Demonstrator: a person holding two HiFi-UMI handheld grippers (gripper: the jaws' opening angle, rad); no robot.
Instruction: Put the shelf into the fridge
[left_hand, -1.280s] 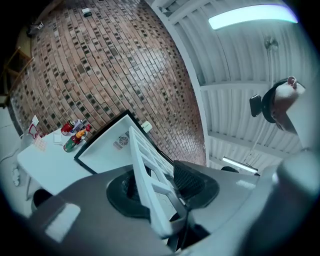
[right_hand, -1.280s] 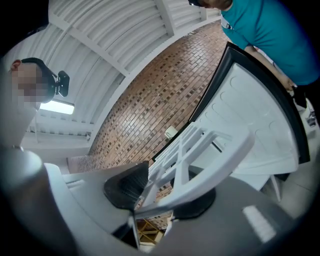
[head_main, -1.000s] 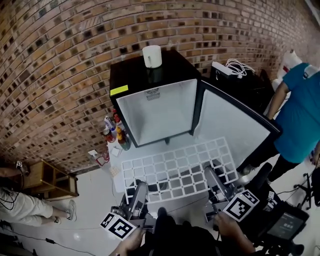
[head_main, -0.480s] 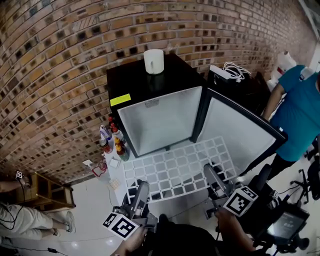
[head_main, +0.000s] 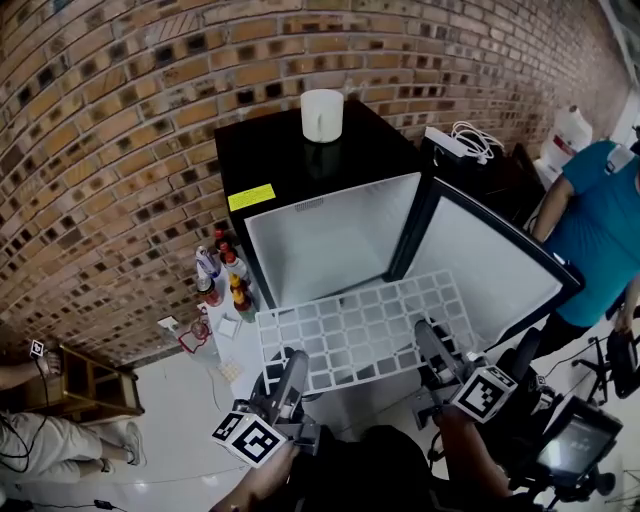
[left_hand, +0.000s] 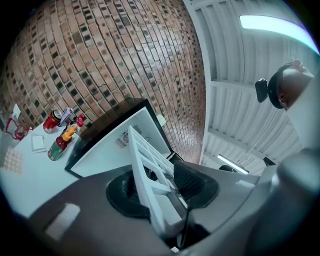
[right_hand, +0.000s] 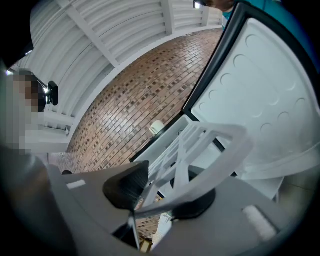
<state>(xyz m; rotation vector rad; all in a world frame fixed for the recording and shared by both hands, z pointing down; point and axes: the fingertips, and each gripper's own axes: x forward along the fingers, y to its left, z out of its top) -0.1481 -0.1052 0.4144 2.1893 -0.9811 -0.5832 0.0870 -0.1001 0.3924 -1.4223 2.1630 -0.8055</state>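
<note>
Before the open fridge (head_main: 300, 165), I've the shelf (head_main: 365, 325) pinched in both claws.

It is a flat white grid of square openings, held about level, its far edge near the fridge's white mouth, beside the open door (head_main: 490, 270). Both the left claw (head_main: 292, 368) and the right claw (head_main: 430, 342) clamp its near edge. A yellow sticker (head_main: 251, 196) sits at the black top's front; I can't read its print.

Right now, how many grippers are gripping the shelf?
2: the left gripper clamps the shelf at its near-left edge, the right gripper at its near-right edge.
</note>
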